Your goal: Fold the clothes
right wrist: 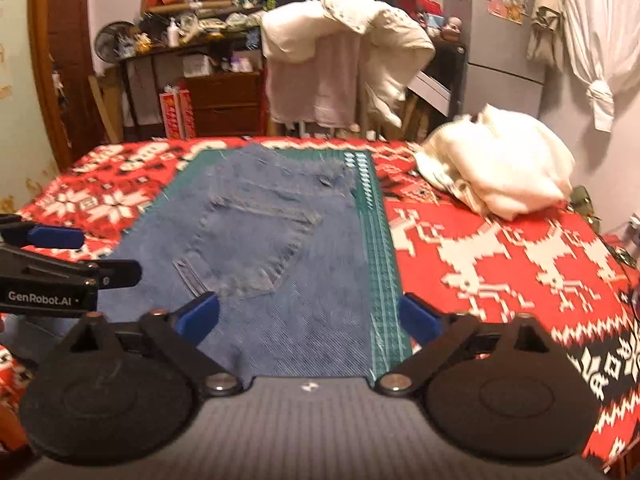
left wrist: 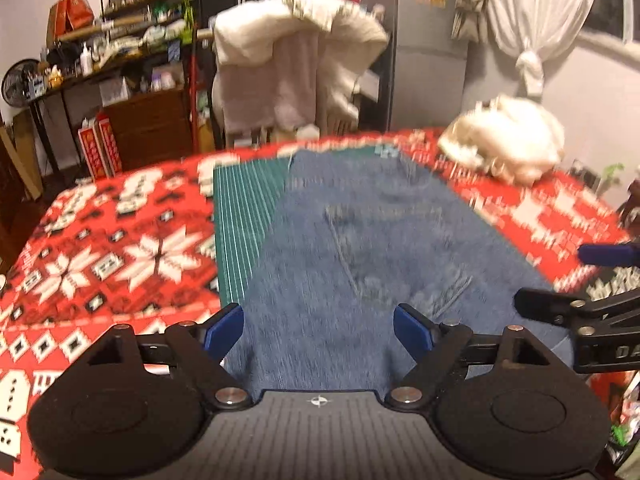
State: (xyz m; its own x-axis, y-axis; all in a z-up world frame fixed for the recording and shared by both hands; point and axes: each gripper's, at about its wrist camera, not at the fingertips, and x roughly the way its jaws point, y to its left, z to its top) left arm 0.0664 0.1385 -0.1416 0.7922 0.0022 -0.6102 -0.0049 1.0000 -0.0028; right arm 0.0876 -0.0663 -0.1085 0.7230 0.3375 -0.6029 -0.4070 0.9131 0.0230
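Note:
Blue denim jeans (left wrist: pixel 372 240) (right wrist: pixel 256 240) lie flat on a green cutting mat (left wrist: pixel 240 208) (right wrist: pixel 380 264), a back pocket (right wrist: pixel 256 236) facing up. My left gripper (left wrist: pixel 318 330) hovers open over the near end of the denim, nothing between its blue pads. My right gripper (right wrist: pixel 308 318) is open too, above the near right part of the jeans and the mat's edge. Each gripper shows in the other's view: the right one at the right edge (left wrist: pixel 568 280), the left one at the left edge (right wrist: pixel 80 256).
A red and white patterned blanket (left wrist: pixel 100 248) (right wrist: pixel 500 248) covers the table. A white bundle of clothes (left wrist: pixel 504 144) (right wrist: pixel 504 164) sits at the far right. Behind stand a rack draped with white bedding (left wrist: pixel 300 40) (right wrist: pixel 340 52), cluttered shelves (left wrist: pixel 132 40) and a fridge (right wrist: pixel 508 40).

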